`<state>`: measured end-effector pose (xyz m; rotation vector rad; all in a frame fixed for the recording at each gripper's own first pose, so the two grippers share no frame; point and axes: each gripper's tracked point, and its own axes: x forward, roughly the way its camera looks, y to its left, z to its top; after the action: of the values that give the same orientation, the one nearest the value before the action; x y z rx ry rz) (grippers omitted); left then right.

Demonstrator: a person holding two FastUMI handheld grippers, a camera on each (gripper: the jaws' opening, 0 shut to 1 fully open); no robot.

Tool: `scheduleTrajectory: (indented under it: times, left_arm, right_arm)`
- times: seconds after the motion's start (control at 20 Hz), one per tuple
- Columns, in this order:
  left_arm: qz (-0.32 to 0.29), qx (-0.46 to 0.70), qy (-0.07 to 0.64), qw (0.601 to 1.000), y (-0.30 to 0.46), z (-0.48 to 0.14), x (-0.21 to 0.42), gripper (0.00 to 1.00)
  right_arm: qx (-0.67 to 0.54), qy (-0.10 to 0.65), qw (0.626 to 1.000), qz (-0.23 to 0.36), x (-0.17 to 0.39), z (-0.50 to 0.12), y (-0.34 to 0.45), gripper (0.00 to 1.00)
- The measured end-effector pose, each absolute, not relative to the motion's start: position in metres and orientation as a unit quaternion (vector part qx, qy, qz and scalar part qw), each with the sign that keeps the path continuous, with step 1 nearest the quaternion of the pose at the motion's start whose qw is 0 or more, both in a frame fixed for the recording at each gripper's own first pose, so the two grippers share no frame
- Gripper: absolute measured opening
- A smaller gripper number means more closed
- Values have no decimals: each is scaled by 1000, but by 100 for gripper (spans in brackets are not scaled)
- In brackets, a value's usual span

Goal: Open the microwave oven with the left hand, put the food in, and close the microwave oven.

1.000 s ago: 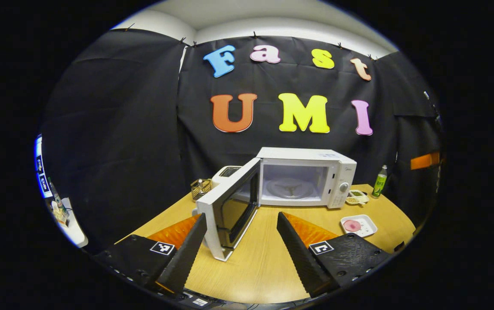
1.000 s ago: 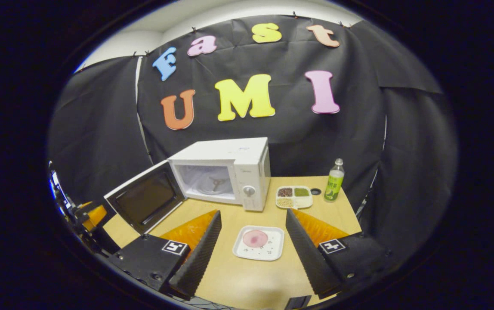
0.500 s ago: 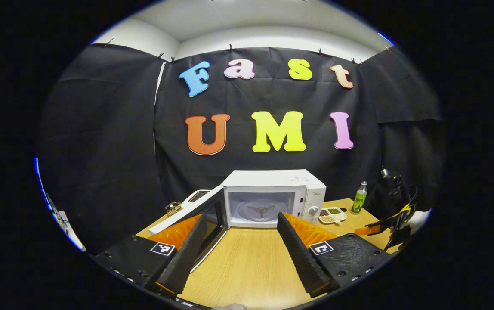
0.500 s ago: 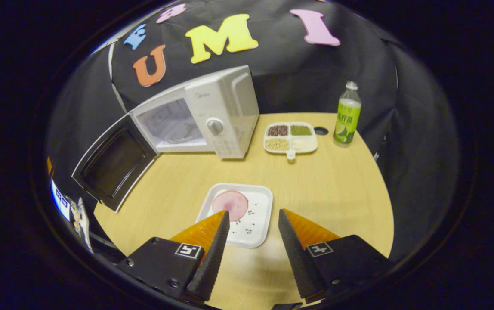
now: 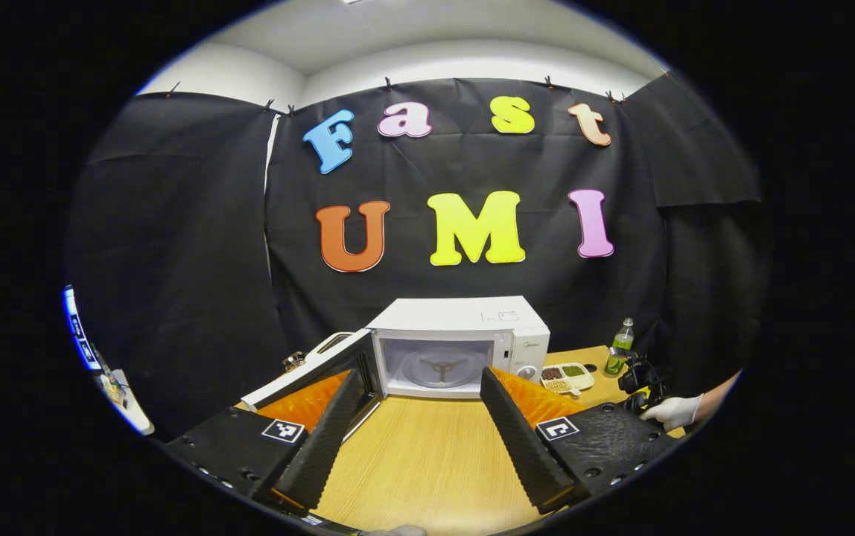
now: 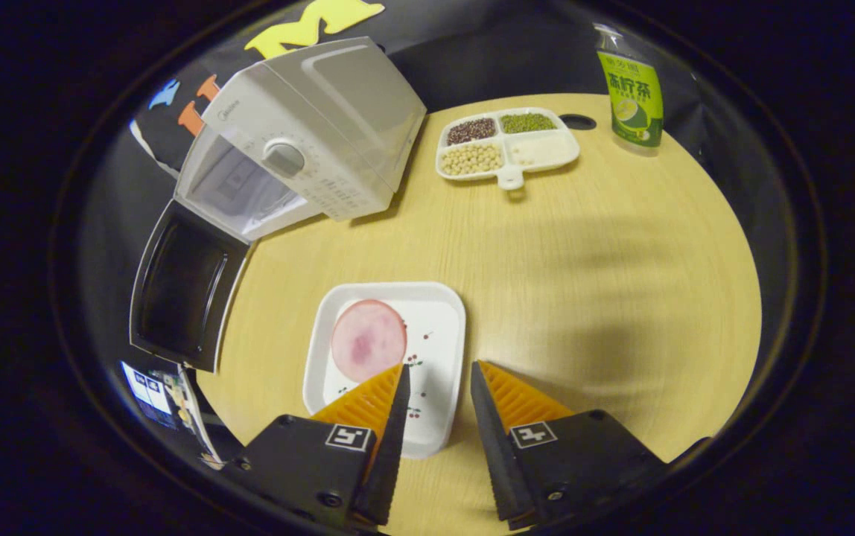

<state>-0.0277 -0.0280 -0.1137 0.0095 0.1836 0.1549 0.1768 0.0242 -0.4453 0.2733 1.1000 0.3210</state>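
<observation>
Microwave (image 5: 465,342) sits at the tabletop's (image 6: 591,246) far edge, against the wall cloth; door (image 6: 182,286) swung fully open to its left side, cavity with turntable (image 5: 439,368) exposed and nothing on it. Food (image 6: 368,340), a round pink slice, lies on a square white plate (image 6: 439,327) near the near edge of the tabletop, well apart from the microwave. Right gripper (image 6: 436,376) hangs over the plate's near right corner, jaws apart, one finger above the plate and the other just past its right rim; whether either finger touches the plate cannot be told. Left gripper (image 5: 420,391) is held above the near edge, facing the open cavity, jaws wide apart, nothing between them. Divided tray (image 6: 506,145) of beans stands just right of the microwave; green bottle (image 6: 630,93) at the far right corner. In the left gripper view, a gloved hand (image 5: 669,409) shows at the right edge of the tabletop.
</observation>
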Motion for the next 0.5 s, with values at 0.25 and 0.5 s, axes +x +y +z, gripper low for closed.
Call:
scheduleTrajectory:
  times: [0.25,0.5]
  left_arm:
    - [84,0,97,992,-30,-117,-29,97]
    - [66,-6,96,993,-31,-123,-16,97]
  right_arm:
    - [139,557,809,127,183,-450,24,32]
    - [173,581,787,117,185,-450,19,5]
